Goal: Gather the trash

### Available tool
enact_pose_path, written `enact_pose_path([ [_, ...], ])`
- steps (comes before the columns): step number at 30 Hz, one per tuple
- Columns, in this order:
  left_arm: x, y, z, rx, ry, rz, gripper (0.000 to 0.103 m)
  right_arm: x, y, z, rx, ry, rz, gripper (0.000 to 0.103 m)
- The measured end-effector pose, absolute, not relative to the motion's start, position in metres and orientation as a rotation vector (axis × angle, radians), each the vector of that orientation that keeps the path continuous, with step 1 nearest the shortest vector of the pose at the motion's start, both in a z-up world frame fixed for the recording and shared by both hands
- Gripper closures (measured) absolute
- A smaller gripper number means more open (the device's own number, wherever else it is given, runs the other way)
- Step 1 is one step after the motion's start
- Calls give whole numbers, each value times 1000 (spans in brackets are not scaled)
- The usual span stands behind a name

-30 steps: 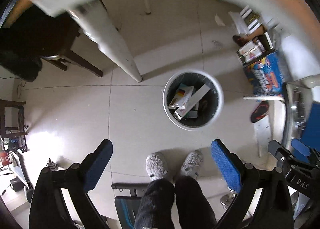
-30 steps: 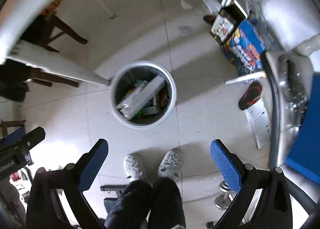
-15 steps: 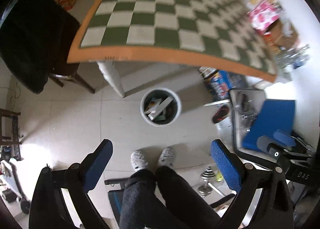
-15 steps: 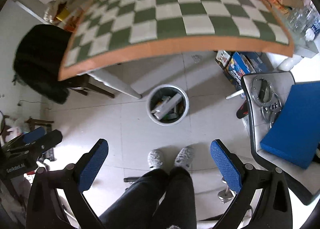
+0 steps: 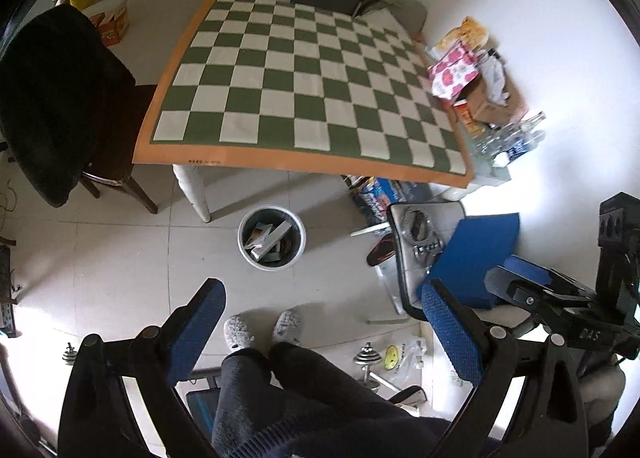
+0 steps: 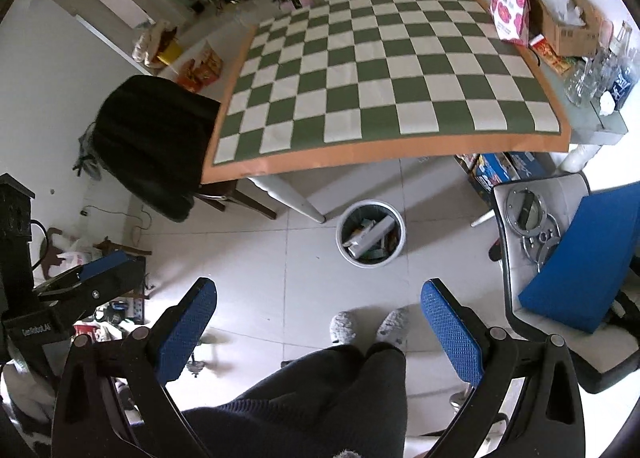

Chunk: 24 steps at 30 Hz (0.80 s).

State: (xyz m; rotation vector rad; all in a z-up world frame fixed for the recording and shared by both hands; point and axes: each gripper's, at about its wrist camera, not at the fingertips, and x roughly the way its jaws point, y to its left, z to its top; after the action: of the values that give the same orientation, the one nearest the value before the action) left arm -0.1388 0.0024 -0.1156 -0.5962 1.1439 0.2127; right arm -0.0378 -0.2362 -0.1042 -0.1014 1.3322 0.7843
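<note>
A round grey trash bin point(image 5: 272, 238) stands on the tiled floor by the table leg, with boxes and paper inside; it also shows in the right wrist view point(image 6: 371, 234). My left gripper point(image 5: 322, 318) is open and empty, held high above the floor. My right gripper point(image 6: 318, 316) is open and empty, also high. Each gripper shows at the edge of the other's view. The green-and-white checked table top point(image 5: 304, 89) lies bare in the middle. A pink patterned box point(image 5: 452, 73), a cardboard box point(image 5: 494, 103) and clear bottles point(image 5: 516, 133) sit at its right end.
A dark chair with a black coat point(image 5: 52, 97) stands left of the table. A chair with a blue cushion point(image 6: 580, 258) and metal parts is at the right. The person's legs and slippers point(image 5: 260, 332) are below. Dumbbells point(image 5: 366, 362) lie on the floor.
Both grippers have risen from close over the bin to well above the table. The bin now looks small and the whole table top has come into view. Both stay open.
</note>
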Motion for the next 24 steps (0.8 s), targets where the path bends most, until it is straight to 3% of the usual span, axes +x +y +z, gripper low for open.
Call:
enact_pose_path([
  [9,-147,-5,-90,-609,1103,201,2,-42,-245,-70,-92,1306,828,0],
  [24,-152,-9,-81,-620,1076,205,0,-47,-254,-58,-103,1322,857,0],
])
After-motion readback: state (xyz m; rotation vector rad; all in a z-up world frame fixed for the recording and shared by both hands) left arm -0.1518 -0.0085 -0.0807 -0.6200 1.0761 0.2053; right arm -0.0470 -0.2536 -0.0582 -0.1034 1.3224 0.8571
